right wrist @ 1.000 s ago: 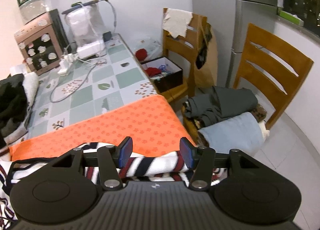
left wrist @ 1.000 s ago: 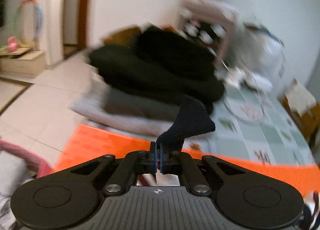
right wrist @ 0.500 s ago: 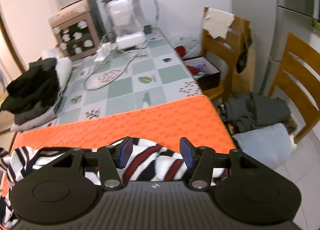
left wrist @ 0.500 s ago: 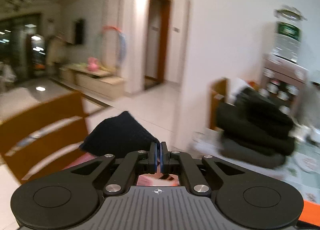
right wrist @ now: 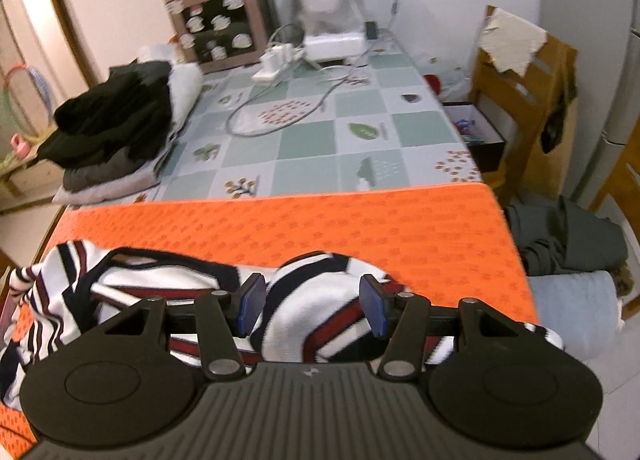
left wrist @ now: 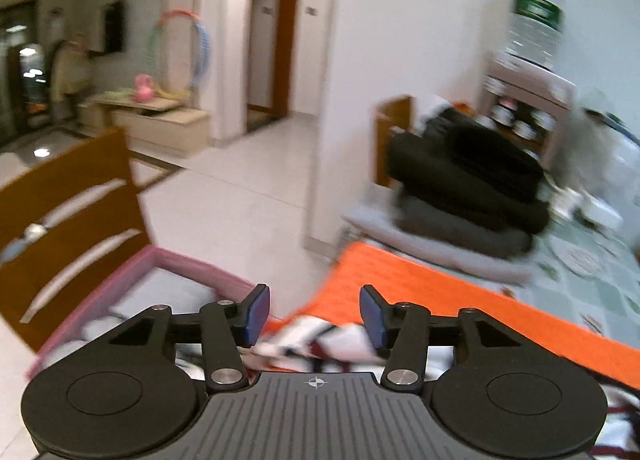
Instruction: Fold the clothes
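Up front in the left wrist view, the left gripper (left wrist: 314, 314) has its jaws opening, the blue pads standing apart with nothing pressed between them; a bit of the striped garment (left wrist: 320, 336) shows in the gap below, lying on the orange cloth (left wrist: 420, 288) at the near corner of the table. To the left of that corner sits a pink basket (left wrist: 160, 260) with pale fabric inside, and beside it a wooden chair (left wrist: 68, 196). Farther along the table a pile of dark clothes (left wrist: 468, 176) rests on a grey layer, though this part of the picture is blurred and I cannot tell the separate pieces apart. Behind the pile stands a small cabinet (left wrist: 524, 100) with a water bottle (left wrist: 534, 24) on top (the hallway and a coloured hoop lie off to the left). Over in the right wrist view, the right gripper (right wrist: 312, 302) also has its jaws apart, hovering over the rumpled striped garment (right wrist: 304, 300), white with dark blue and red bands, which is spread along the near edge of the orange cloth (right wrist: 320, 220); the pads do not appear to press on it. Beyond the cloth the checked tablecloth (right wrist: 320, 140) carries a white appliance (right wrist: 328, 12) with its cable, and the dark pile (right wrist: 112, 120) sits at the left edge. At the right, folded grey and pale blue clothes (right wrist: 568, 260) lie on a chair seat.
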A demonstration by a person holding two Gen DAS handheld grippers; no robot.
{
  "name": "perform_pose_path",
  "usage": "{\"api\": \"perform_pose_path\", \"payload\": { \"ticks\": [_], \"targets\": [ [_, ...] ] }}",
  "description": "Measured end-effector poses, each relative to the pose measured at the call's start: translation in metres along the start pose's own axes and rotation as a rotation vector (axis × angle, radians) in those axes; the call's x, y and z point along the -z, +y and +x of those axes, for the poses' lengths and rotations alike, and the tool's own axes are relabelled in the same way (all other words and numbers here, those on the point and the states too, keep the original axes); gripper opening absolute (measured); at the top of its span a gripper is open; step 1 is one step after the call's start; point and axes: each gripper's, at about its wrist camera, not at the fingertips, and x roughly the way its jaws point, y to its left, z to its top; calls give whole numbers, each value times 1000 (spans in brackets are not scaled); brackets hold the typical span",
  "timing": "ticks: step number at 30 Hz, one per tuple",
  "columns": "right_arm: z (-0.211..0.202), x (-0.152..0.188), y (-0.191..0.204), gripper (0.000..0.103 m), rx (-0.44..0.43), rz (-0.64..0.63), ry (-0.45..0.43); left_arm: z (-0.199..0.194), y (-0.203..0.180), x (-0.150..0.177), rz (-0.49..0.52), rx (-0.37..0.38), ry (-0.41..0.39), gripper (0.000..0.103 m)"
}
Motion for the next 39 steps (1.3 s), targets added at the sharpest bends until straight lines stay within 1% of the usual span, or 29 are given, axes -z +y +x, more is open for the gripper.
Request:
{"api": "perform_pose_path", "payload": {
  "ticks": [2,4,8,12,16,18,21,25,27,30,33,34,35,36,37,38,39],
  "targets": [
    [7,1,6,59,1,-19,12,7,-16,5,29,62,23,63],
    [13,2,9,59,7,-33,23,15,-32,11,68,121,45,67],
    [26,1,6,59,30,-52,45,27,-61,24,139,219,89,72],
    [39,-5,2,59,40,-65,65,42,-89,31,180,303,130,76],
    [56,-15,-1,59,35,-101,101,57,-118,36,220,380,161,84],
    [66,-20,-5,59,35,-117,120,65,-132,39,245,409,179,85],
    [80,-28,-14,59,20,-113,146,76,-152,45,290,441,205,85],
    [100,-39,-30,59,-9,-62,169,93,-177,53,357,457,243,85],
    [113,-44,-38,59,-22,-33,188,101,-187,57,386,458,258,85],
    [135,-44,-47,59,-45,1,247,111,-196,63,431,425,275,84],
    [151,-39,-49,59,-70,9,304,120,-199,65,453,392,288,78],
    [155,-36,-48,59,-78,6,322,124,-199,66,456,384,300,73],
    [156,-33,-46,58,-88,1,334,127,-198,68,457,380,317,59],
    [155,-30,-44,55,-91,-9,336,130,-197,69,458,376,334,51],
    [153,-26,-41,50,-94,-21,336,133,-196,70,459,373,352,40],
    [152,-23,-39,36,-96,-33,336,132,-195,70,456,373,346,32],
    [150,-20,-37,19,-95,-40,336,131,-193,70,453,374,338,23]
  ]
}}
